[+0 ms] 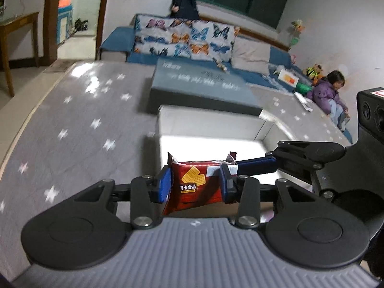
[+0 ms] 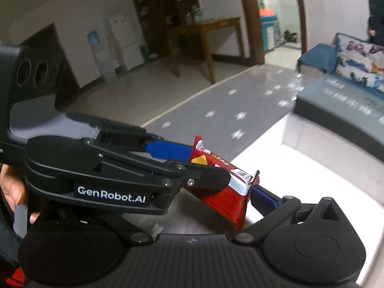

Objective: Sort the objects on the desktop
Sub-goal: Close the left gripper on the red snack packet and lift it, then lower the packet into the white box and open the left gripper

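Note:
A red snack packet with a yellow waffle picture is clamped between the blue pads of my left gripper, held above the near edge of a white open box. In the right wrist view the same packet hangs over the white box, with the left gripper crossing in front. My right gripper's right finger sits just past the packet; its left finger is hidden behind the left gripper. In the left wrist view the right gripper's blue finger reaches in from the right, beside the packet.
A grey-blue flat box lies behind the white box on the grey star-patterned table cover. Beyond are a blue sofa with butterfly cushions and a child in a purple coat. A wooden table stands across the room.

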{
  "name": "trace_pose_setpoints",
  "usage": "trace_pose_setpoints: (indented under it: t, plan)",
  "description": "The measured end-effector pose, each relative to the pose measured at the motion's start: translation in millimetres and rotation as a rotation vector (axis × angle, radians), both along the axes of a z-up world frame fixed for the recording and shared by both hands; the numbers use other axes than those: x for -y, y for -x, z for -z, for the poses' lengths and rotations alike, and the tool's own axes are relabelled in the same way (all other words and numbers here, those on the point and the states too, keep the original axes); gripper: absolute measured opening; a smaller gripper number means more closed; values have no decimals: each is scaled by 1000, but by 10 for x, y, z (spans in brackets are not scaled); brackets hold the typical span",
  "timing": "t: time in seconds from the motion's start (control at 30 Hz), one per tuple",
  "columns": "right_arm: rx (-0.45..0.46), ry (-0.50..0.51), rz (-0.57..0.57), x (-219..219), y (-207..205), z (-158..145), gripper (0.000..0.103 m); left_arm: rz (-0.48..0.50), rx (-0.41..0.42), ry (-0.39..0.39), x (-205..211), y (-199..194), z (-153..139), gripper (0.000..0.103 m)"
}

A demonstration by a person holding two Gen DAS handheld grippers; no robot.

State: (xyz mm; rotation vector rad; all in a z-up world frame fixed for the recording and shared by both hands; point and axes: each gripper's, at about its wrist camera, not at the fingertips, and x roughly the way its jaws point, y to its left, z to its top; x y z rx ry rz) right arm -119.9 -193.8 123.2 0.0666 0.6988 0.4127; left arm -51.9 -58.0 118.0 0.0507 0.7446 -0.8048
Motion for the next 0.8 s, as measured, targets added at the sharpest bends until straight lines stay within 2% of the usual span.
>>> trace_pose_setpoints:
  t: [0.17,0.37,0.7,0.8]
  plan:
    - [41,13,84,326,-126,-104,103,48,27,18,388,-151,-57,42]
    - [-27,-20,146,739,-466,154,103,100,-47,-11,870,-436,245,42]
    - [-138,-123,141,1126,-995,556,103,87,-139,-41,1051,-876,639,42]
    - [-174,-141,153,1193,-1117,647,103,93,-133,-47,1019,-984,625,42]
